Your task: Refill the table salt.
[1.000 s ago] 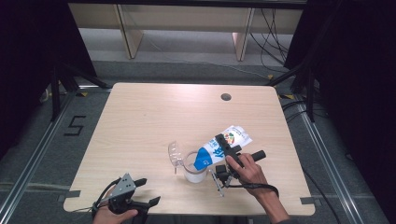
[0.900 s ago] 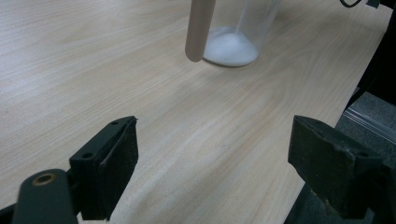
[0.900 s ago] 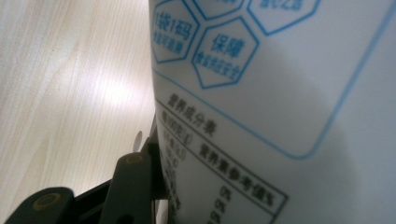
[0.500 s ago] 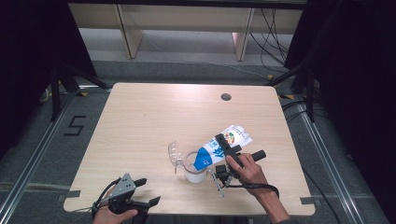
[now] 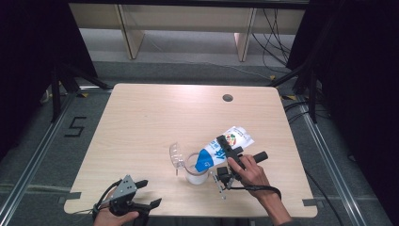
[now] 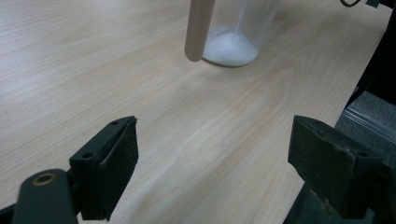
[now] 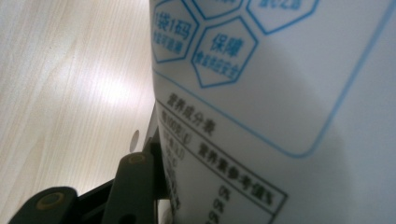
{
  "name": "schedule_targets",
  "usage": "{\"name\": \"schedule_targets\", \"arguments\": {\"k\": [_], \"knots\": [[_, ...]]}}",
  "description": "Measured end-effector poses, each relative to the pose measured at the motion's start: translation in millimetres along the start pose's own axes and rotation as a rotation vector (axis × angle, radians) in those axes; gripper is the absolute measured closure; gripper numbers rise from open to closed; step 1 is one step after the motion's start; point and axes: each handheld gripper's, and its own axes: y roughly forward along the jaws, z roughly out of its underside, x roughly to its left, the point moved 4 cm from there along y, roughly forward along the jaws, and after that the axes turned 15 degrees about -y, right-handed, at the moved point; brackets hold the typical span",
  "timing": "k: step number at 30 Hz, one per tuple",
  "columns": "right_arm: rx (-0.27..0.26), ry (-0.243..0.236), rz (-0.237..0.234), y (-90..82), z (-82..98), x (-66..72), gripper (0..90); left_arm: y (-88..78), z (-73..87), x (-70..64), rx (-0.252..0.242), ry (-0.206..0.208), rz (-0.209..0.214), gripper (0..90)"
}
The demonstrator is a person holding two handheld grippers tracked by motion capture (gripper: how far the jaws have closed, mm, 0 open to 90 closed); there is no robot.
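Note:
A white and blue bag (image 5: 221, 149) is tilted mouth-down over a clear cup (image 5: 196, 170) near the table's front. My right gripper (image 5: 226, 147) is shut on the bag's middle. In the right gripper view the printed bag (image 7: 280, 93) sits close to the camera, with one black finger (image 7: 133, 186) pressed against it. White powder (image 6: 231, 46) lies in the cup's bottom. My left gripper (image 5: 149, 193) rests at the front left edge of the table. It stands open (image 6: 212, 140) with nothing between its jaws and points toward the cup.
A clear curved plastic piece (image 5: 176, 154) stands just left of the cup. A beige rod (image 6: 198, 28) hangs in front of the cup in the left gripper view. The wooden table (image 5: 155, 117) has a round hole (image 5: 227, 98) at the back right.

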Motion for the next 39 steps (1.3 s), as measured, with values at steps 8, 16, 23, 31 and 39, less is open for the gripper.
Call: {"name": "schedule_targets", "arguments": {"k": [8, 16, 23, 31, 39], "knots": [[0.002, -0.001, 0.0, -0.2, 0.6, 0.0, 57.1, 0.0, 0.1, 0.1, 0.002, 0.002, -0.001, 15.7], [0.0, -0.014, 0.021, -0.1, 0.5, -1.6, 57.2, -0.2, 0.0, 0.1, 0.003, 0.003, -0.001, 15.6], [0.0, -0.039, 0.009, -0.1, 0.1, -2.5, 57.5, 0.4, -0.2, -0.6, -0.007, -0.007, 0.002, 15.6], [0.002, -0.02, 0.024, -0.3, 0.1, -2.1, 57.6, -0.2, -0.2, 0.2, -0.001, 0.001, 0.0, 15.7], [-0.007, -0.053, 0.028, -0.1, 0.4, -3.9, 58.0, -0.1, -0.1, 0.1, 0.001, 0.0, -0.004, 15.7]]}}
